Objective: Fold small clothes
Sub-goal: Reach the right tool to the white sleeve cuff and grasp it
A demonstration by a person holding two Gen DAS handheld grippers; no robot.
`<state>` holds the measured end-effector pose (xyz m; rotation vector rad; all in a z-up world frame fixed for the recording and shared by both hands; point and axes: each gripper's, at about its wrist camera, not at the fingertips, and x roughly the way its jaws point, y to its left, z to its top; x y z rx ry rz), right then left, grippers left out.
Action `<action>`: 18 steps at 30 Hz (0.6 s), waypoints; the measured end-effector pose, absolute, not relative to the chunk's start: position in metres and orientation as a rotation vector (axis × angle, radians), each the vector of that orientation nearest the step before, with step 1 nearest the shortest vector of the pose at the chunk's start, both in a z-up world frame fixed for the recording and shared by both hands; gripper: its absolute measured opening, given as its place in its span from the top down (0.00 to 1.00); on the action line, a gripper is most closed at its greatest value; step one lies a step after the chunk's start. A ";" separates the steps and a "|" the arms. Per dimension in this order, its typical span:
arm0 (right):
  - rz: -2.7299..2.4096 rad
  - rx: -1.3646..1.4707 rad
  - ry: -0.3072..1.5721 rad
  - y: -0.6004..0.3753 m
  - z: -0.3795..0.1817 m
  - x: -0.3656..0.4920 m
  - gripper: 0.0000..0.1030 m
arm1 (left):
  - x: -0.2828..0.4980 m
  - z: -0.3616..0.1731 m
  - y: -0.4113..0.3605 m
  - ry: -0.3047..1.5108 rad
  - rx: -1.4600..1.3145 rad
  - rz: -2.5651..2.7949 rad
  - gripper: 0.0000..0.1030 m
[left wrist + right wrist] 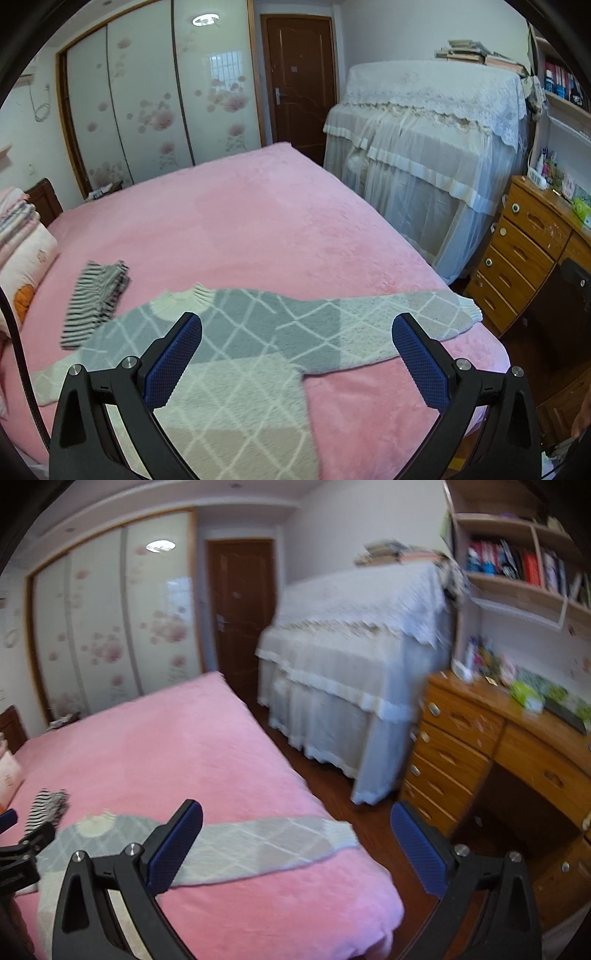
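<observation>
A small grey and cream sweater (255,332) with a white diamond pattern lies spread flat on the pink bed (240,221), one sleeve stretched toward the bed's right edge. My left gripper (297,354) hovers open just above its body, holding nothing. In the right wrist view the same sweater (258,843) shows its outstretched sleeve. My right gripper (295,843) is open over the bed's near right edge, empty. The left gripper's black frame (22,849) shows at the far left of that view. A folded black-and-white striped garment (96,299) rests left of the sweater.
Pillows and folded bedding (22,251) sit at the bed's left end. A lace-covered piece of furniture (432,147) stands beyond the bed's right side. A wooden desk with drawers (491,760) is at the right, with dark wooden floor (325,782) between.
</observation>
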<state>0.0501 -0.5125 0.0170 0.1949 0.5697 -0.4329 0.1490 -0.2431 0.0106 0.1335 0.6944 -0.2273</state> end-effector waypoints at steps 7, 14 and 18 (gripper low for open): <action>-0.483 0.277 0.741 -0.554 -0.066 0.078 0.15 | 0.189 -0.059 -0.280 0.739 0.098 -0.202 0.01; -0.467 0.327 0.834 -0.569 -0.124 0.103 0.20 | 0.214 -0.117 -0.331 0.735 0.145 -0.212 0.08; -0.455 0.355 0.864 -0.576 -0.150 0.119 0.21 | 0.226 -0.143 -0.361 0.772 0.178 -0.236 0.08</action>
